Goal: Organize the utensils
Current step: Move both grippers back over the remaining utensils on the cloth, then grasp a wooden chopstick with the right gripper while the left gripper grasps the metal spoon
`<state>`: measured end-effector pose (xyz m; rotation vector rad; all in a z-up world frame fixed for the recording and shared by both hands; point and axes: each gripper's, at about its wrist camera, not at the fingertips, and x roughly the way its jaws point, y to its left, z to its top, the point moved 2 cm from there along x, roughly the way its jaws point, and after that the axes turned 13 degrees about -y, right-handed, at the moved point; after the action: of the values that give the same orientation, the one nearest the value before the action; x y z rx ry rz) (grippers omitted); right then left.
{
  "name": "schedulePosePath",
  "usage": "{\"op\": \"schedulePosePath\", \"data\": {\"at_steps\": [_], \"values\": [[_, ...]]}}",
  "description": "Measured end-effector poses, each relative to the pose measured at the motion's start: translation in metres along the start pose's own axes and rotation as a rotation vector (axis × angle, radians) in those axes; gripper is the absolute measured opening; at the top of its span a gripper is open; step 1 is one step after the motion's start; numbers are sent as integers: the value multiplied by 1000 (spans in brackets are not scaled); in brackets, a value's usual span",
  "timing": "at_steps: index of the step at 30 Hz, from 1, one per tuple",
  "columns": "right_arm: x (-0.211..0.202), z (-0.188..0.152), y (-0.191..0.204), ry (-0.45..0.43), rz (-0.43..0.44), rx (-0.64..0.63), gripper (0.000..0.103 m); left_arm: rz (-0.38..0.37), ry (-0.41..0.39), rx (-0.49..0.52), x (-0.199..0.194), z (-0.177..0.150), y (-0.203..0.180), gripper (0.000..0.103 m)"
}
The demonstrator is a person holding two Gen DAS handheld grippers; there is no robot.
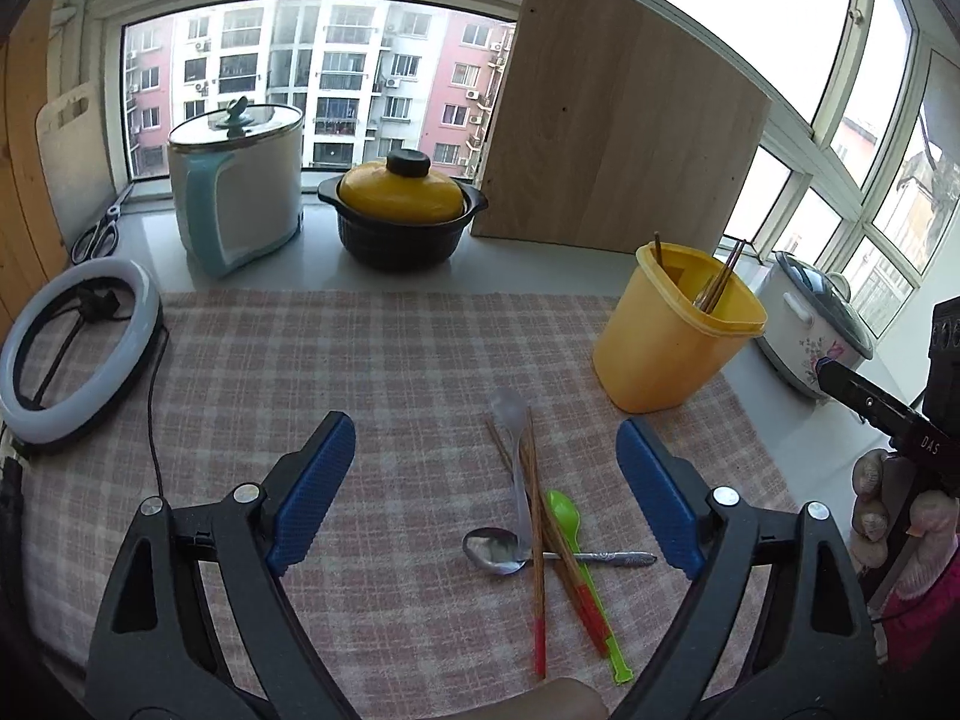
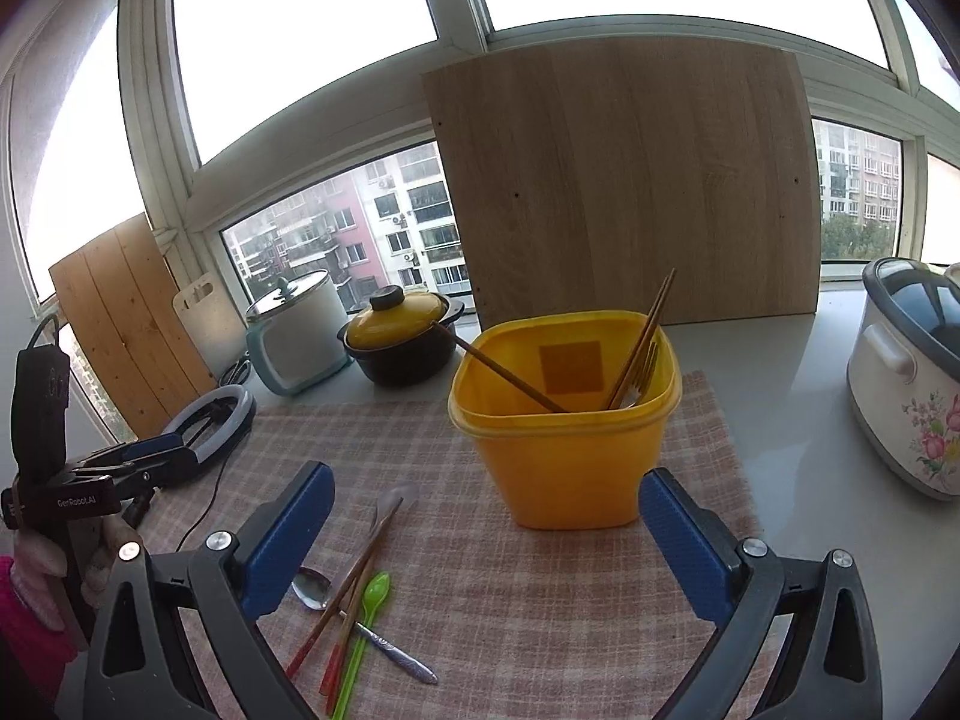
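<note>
Several utensils (image 1: pixel 540 546) lie on the desk between the blue fingers of the wide-open, empty left gripper (image 1: pixel 486 480); the right gripper (image 2: pixel 486 534) also gapes empty.

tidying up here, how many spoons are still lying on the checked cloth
3: a clear plastic spoon farthest from the camera, a metal spoon lying crosswise under the chopsticks, a green plastic spoon beside them. The yellow plastic bin may hide more.
</note>
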<state>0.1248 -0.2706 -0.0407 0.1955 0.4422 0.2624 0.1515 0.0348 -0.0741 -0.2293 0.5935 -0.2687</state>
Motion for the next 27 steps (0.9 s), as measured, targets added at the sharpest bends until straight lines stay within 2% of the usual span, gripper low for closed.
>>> {"op": "schedulePosePath", "data": {"at_steps": [8, 11, 14, 17, 20, 27], "values": [[23, -25, 8, 153, 76, 65, 84, -37, 119, -139, 8, -42, 26, 63], [30, -32, 12, 194, 92, 86, 79, -63, 156, -178, 12, -54, 28, 60], [41, -40, 18, 243, 123, 99, 67, -83, 191, -195, 17, -65, 26, 57], [53, -49, 22, 284, 140, 127, 51, -95, 216, -181, 23, -73, 21, 51], [65, -59, 28, 321, 163, 167, 42, -103, 235, -192, 30, -79, 21, 51], [97, -80, 46, 410, 200, 204, 32, -116, 272, -196, 45, -89, 20, 48]]}}
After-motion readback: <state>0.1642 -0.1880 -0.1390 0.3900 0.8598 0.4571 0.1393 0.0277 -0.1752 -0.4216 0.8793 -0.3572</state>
